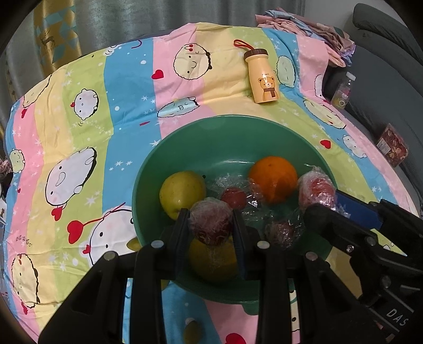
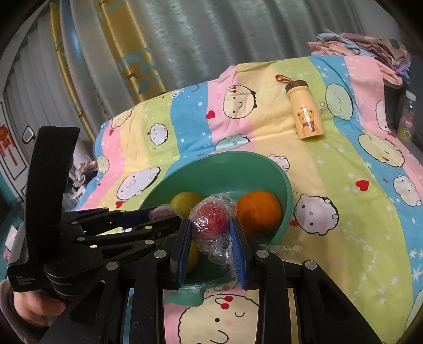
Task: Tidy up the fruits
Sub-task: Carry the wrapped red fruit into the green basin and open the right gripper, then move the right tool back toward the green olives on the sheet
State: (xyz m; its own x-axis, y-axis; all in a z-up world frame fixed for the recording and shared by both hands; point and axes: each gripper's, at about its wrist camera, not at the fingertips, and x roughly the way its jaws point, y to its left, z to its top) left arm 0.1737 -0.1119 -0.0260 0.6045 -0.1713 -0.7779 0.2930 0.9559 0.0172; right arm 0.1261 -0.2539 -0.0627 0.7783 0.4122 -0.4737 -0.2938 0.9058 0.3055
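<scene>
A green bowl point(image 1: 227, 132) sits on the striped cartoon cloth and holds a yellow apple point(image 1: 181, 191), an orange point(image 1: 273, 177), a yellow fruit point(image 1: 211, 262) and several small red fruits in plastic wrap. My left gripper point(image 1: 210, 225) is shut on a wrapped red fruit point(image 1: 210, 225) over the bowl's near side. My right gripper point(image 2: 210, 227) is shut on another wrapped red fruit point(image 2: 212, 218) over the bowl point(image 2: 224, 166); it enters the left wrist view point(image 1: 321, 199) from the right. The orange point(image 2: 259, 211) lies just beyond it.
A yellow bear-print bottle point(image 1: 261, 76) lies on the cloth beyond the bowl. A pile of folded cloth point(image 1: 304, 23) sits at the far right edge. A clear jar point(image 1: 343, 90) and a red box point(image 1: 392, 145) stand off the cloth to the right. Curtains hang behind.
</scene>
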